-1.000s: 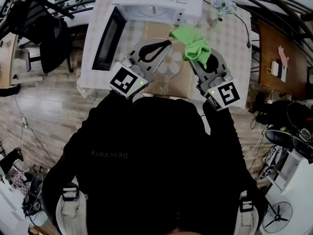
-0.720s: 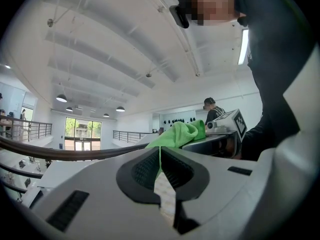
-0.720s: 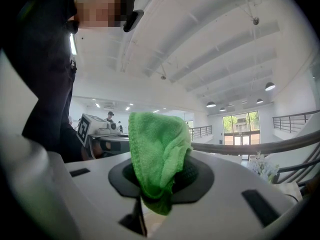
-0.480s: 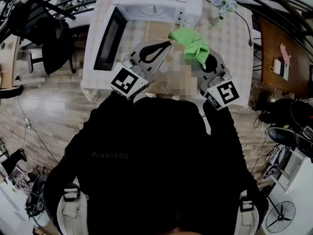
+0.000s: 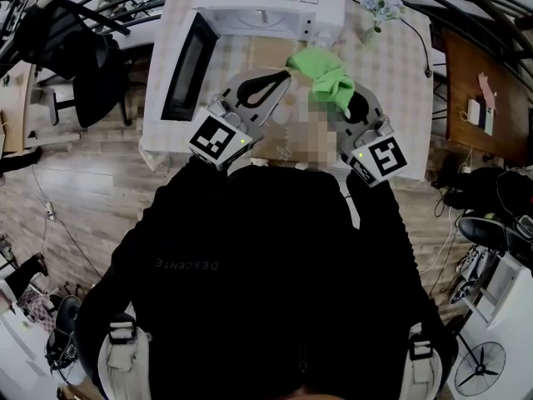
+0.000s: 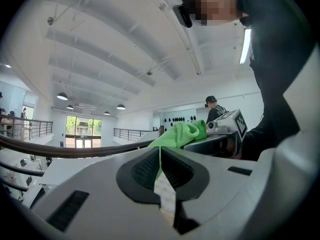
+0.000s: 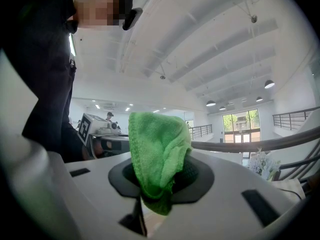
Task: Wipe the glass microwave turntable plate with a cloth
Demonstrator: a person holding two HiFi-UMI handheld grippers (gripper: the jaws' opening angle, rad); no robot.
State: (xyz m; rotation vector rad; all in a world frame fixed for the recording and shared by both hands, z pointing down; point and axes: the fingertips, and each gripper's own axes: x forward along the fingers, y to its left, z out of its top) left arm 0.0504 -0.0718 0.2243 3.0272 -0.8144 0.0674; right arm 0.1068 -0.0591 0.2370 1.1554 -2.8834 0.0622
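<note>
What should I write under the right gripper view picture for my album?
The right gripper pinches a fluffy green cloth under a big white ceiling.

The person wears a black long-sleeved top point(image 5: 250, 257) with faint grey lettering across the front. The left tool point(image 5: 281, 77) and the right tool point(image 5: 341, 94) have smooth, pale grey moulded shells. Each shell has a dark teardrop-shaped opening lined with black ribbed pads point(image 6: 144, 170) and small dark rectangular slots point(image 6: 68, 210). The left marker cube point(image 5: 218, 137) and the right marker cube point(image 5: 380, 158) bear black-and-white squares, and each has a small green light point(image 5: 241, 142).
</note>
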